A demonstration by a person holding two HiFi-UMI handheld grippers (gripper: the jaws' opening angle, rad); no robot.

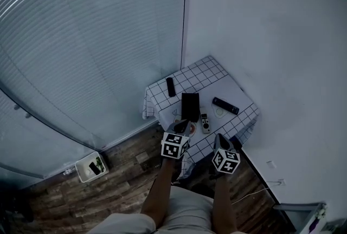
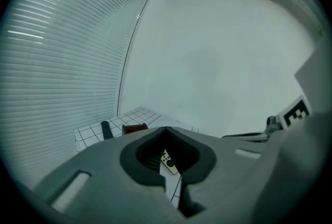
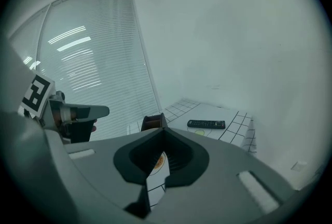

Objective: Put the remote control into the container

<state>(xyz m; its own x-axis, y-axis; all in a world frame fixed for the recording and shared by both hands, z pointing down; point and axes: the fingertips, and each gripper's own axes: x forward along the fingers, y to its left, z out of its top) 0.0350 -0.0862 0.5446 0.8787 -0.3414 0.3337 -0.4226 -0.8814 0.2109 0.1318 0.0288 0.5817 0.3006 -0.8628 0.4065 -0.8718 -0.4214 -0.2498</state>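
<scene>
Left gripper: your jaws were closed on each other with nothing between them. The tip hung over the near edge of the table.
Right gripper: also closed and empty. You held it beside the left one, a little nearer to you.
Container: a dark box that stood near the middle of the checked cloth. Its inside was too dark to read from the head view.
Small pale remote: lay flat on the cloth just beside the container's near right corner. It was the remote closest to both of your grippers.
Long black remote: lay to the right of the container and apart from it.
Short black remote: lay to the far left of the container, towards the blinds.
Task's thing: all three remotes were still on the table and outside the box. The task did not say which one it meant.
Done: judging from this, nothing yet, since no remote had been gripped or lifted.
Left: you had to open one pair of jaws, take a remote, carry it over the box and release it inside.
</scene>
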